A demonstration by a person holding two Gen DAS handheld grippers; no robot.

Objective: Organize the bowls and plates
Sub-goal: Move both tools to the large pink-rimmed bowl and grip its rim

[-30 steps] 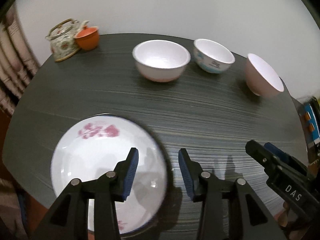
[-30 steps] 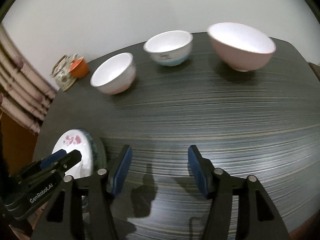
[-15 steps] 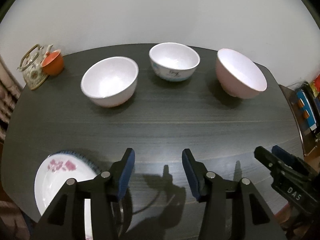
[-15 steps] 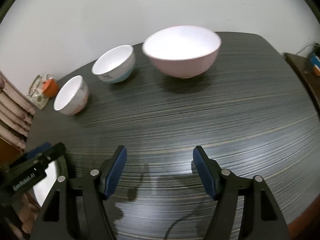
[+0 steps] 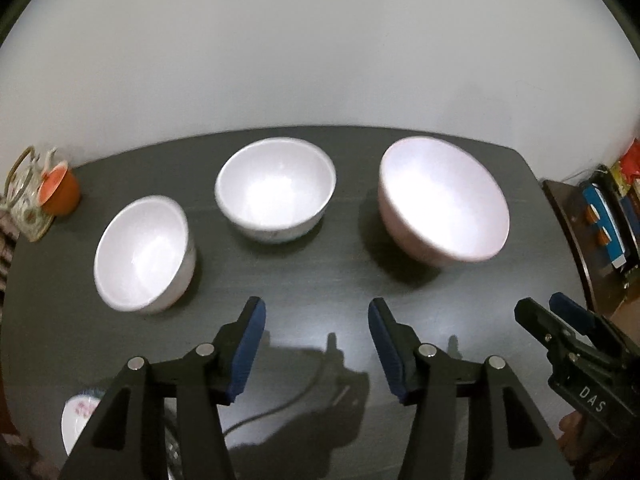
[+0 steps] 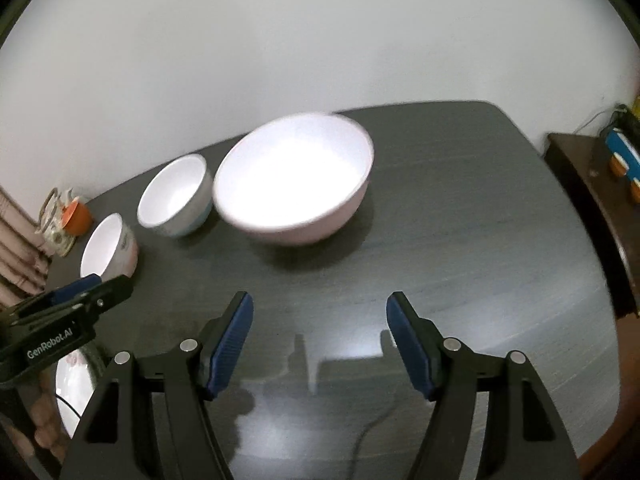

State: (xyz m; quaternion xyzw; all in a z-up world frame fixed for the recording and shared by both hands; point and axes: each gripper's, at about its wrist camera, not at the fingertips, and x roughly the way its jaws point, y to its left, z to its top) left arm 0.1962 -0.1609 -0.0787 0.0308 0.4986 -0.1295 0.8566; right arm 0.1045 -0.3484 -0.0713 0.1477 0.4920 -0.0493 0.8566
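Note:
Three bowls stand in a row on the dark table (image 5: 320, 280): a small white bowl (image 5: 144, 256) at left, a white bowl with blue trim (image 5: 276, 190) in the middle, and a large pink bowl (image 5: 442, 202) at right. My left gripper (image 5: 316, 320) is open and empty, in front of the gap between the middle and pink bowls. My right gripper (image 6: 320, 316) is open and empty, just in front of the pink bowl (image 6: 294, 178). A floral plate (image 5: 80, 416) lies at the near left edge, also in the right wrist view (image 6: 74, 388), partly hidden.
A patterned teapot (image 5: 24, 196) and an orange cup (image 5: 60, 188) stand at the far left corner. A side shelf with colourful items (image 5: 604, 216) is beyond the table's right edge. A white wall rises behind the table.
Both grippers have moved forward and rightward toward the bowls. The plate has slid out to the lower left of both views. The pink bowl looms larger before the right gripper.

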